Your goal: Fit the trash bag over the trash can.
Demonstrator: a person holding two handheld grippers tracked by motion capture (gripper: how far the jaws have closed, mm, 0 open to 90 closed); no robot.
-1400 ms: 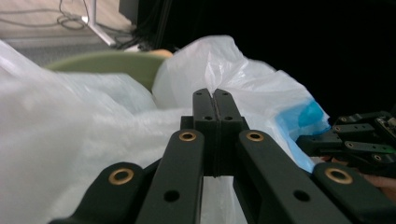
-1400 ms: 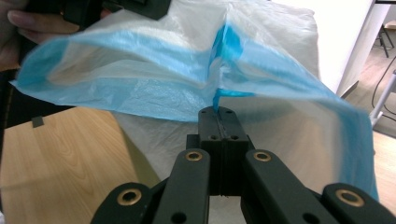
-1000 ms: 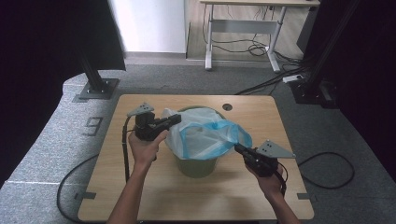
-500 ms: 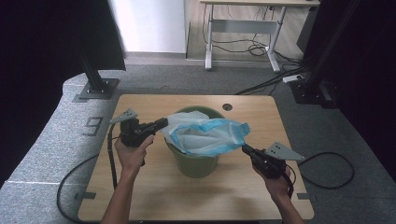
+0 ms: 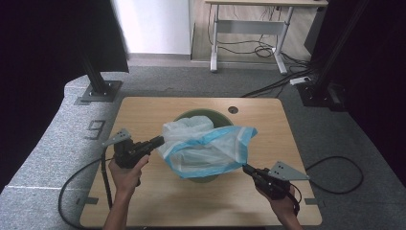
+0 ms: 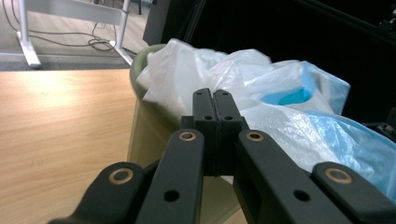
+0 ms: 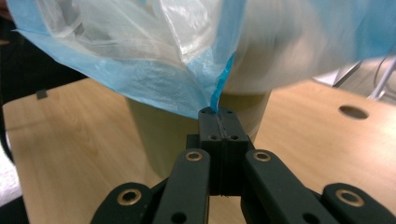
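Bag (image 5: 206, 148) stretched over bin (image 5: 201, 120) between two closed grippers.

L gripper (image 5: 159, 140): jaws pressed together on bag's white edge, just ahead of its tips at bin rim. R gripper (image 5: 247, 168): jaws clamped on blue hem directly above tips, bin just behind. Risks: thin film may tear or slip out if pulled apart too hard; off-centre pull may tip bin. R gripper view shows hem pinched in jaw seam (image 7: 218, 112); high view too coarse for that, but gives table (image 5: 143, 110) layout and both hands.

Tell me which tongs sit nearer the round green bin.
Left. The left tongs pinch the blue-and-white plastic bag right at the round green bin rim; the right tongs grip its corner, farther out.
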